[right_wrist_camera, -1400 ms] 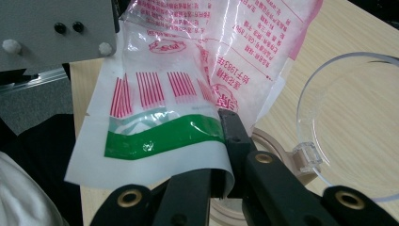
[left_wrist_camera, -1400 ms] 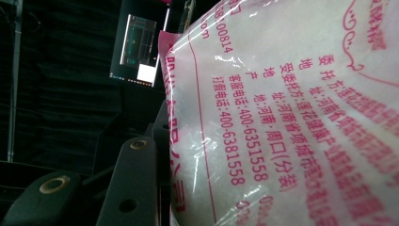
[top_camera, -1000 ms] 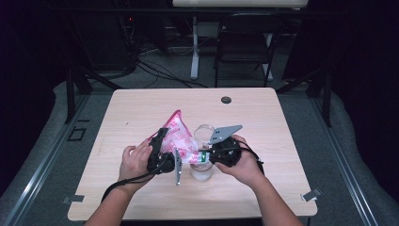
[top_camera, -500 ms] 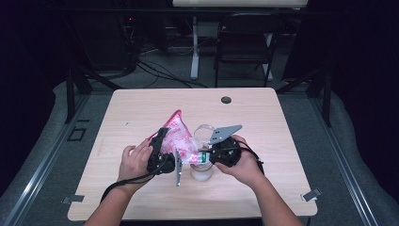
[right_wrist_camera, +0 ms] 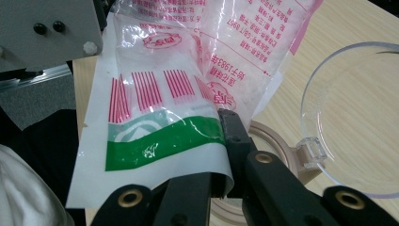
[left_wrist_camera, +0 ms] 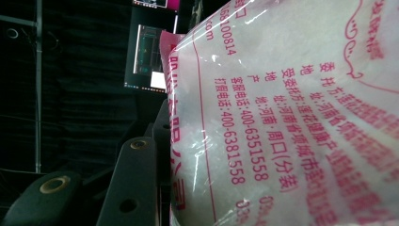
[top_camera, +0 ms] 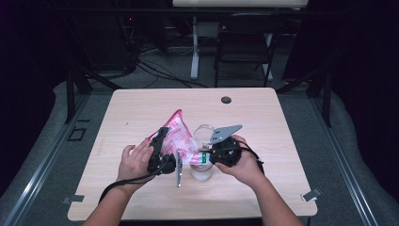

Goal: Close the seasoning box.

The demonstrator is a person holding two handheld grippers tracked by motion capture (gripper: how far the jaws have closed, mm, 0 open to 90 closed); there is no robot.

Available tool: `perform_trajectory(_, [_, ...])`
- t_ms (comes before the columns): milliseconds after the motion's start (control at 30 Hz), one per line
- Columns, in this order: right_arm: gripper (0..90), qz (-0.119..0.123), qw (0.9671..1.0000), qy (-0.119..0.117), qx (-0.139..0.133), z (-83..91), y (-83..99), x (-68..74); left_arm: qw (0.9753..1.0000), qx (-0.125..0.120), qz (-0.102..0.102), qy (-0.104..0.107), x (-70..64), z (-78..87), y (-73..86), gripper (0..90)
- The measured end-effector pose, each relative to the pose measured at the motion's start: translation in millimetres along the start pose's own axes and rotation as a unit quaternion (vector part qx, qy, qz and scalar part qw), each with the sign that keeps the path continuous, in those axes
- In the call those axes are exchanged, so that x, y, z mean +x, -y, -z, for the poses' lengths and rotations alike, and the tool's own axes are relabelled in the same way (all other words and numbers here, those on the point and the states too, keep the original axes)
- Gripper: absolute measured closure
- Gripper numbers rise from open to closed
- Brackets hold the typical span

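your left gripper [top_camera: 162,153] and right gripper [top_camera: 221,150] both have jaws clamped on the pink-printed bag [top_camera: 179,136], held tilted above the open jar [top_camera: 201,165] near the front of the bench [top_camera: 263,117], its clear lid [right_wrist_camera: 353,136] swung aside.

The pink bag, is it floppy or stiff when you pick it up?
Probably floppy: the pink bag creases and folds where the right gripper pinches its edge. Likely slippery too, since the film looks glossy. The white grains inside probably shift, so it may sag.
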State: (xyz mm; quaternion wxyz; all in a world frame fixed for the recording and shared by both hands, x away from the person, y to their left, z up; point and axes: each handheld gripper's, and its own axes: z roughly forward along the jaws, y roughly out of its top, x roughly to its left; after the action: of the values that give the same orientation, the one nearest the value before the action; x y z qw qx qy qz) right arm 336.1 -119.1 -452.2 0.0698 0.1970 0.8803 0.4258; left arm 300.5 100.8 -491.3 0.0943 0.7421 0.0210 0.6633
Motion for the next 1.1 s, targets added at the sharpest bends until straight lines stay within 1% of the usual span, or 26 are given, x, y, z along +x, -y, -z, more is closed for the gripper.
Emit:
perform_trajectory(67, [90.0,0.0,1.0,-0.001,0.0,-0.1,0.2,-0.3,1.0,0.0,-0.002,-0.003,-0.1,0.2,-0.3,61.5])
perform_trajectory(100, [90.0,0.004,1.0,-0.002,0.006,0.1,0.1,-0.7,1.0,0.0,-0.003,-0.004,0.1,0.5,-0.5,61.5])
perform_trajectory(200, [90.0,0.005,0.9999,-0.003,0.01,0.0,0.5,-0.8,1.0,-0.003,-0.004,-0.007,0.2,0.2,-0.7,61.5])
perform_trajectory(467, [90.0,0.004,0.9999,-0.002,0.01,0.9,0.8,-1.9,0.9999,-0.004,-0.007,-0.009,0.6,0.3,-2.0,61.5])
perform_trajectory(667, [90.0,-0.001,1.0,-0.002,0.003,0.4,1.6,-2.3,0.9999,-0.003,-0.01,-0.011,1.4,0.7,-2.9,61.5])
perform_trajectory(800, [90.0,0.002,1.0,-0.001,0.008,0.7,1.6,-2.7,0.9998,-0.006,-0.01,-0.014,1.8,0.5,-3.0,61.5])
perform_trajectory(1100, [90.0,0.002,0.9999,-0.001,0.011,0.4,2.0,-3.2,0.9998,-0.007,-0.011,-0.014,2.2,0.4,-3.5,61.5])
